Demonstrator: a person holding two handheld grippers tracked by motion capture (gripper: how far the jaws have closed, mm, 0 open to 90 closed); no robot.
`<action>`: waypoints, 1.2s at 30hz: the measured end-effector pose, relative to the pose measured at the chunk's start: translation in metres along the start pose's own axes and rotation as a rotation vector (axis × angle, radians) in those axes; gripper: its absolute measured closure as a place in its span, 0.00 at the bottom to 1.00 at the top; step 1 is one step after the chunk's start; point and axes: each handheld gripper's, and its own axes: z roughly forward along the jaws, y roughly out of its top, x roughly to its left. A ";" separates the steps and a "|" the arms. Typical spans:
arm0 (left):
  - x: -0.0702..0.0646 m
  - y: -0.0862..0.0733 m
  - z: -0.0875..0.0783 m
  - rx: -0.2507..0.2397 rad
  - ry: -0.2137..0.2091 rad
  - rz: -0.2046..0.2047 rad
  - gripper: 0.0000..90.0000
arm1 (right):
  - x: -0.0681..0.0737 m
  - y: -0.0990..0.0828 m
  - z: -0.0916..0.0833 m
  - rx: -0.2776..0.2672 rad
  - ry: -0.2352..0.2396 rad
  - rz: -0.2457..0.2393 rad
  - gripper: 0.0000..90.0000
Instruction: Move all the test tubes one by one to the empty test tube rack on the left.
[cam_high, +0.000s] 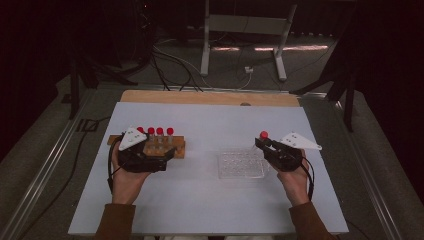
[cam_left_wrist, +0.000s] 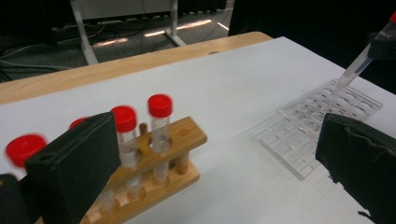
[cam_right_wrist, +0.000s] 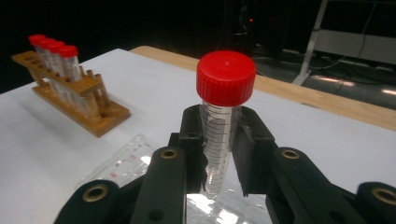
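The right gripper (cam_right_wrist: 219, 158) is clamped on one clear tube (cam_right_wrist: 218, 140) with a red screw cap, held upright between its jaws with the cap rising above them. Black graduation lines run down the tube's wall; any numbers beside them are too small to read. The tube's lower tip stands just over a clear plastic well plate (cam_right_wrist: 122, 163) lying flat right below and ahead of the jaws. In the left gripper view the same tube (cam_left_wrist: 357, 65) slants down toward the plate's (cam_left_wrist: 322, 121) far corner; whether tip and plate touch cannot be told, and the count of wells is lost in glare.

The left gripper (cam_high: 150, 152) stands wide apart, nothing between its jaws. Just ahead of its left jaw sits one wooden rack (cam_left_wrist: 154, 168) holding four red-capped tubes (cam_left_wrist: 160, 135) in a row; that jaw hides part of the rack and its nearest tubes, and one cap is blurred. From above, the rack (cam_high: 176, 148) lies just beyond this gripper.

Both tools rest over a white sheet (cam_high: 210, 125) on a wooden table (cam_high: 210, 97). Beyond, a grey metal stand (cam_high: 245, 35) and loose cables (cam_high: 170, 62) lie on the dim floor.
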 end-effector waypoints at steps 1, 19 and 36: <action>-0.002 0.002 0.001 -0.001 -0.005 0.003 0.01 | 0.001 0.001 0.000 0.002 0.008 0.004 0.82; -0.036 0.019 0.024 0.016 -0.122 0.040 0.01 | 0.030 0.008 0.004 0.039 0.150 -0.038 0.82; -0.078 0.037 0.044 0.049 -0.287 0.093 0.01 | 0.074 0.012 0.013 0.089 0.299 -0.103 0.82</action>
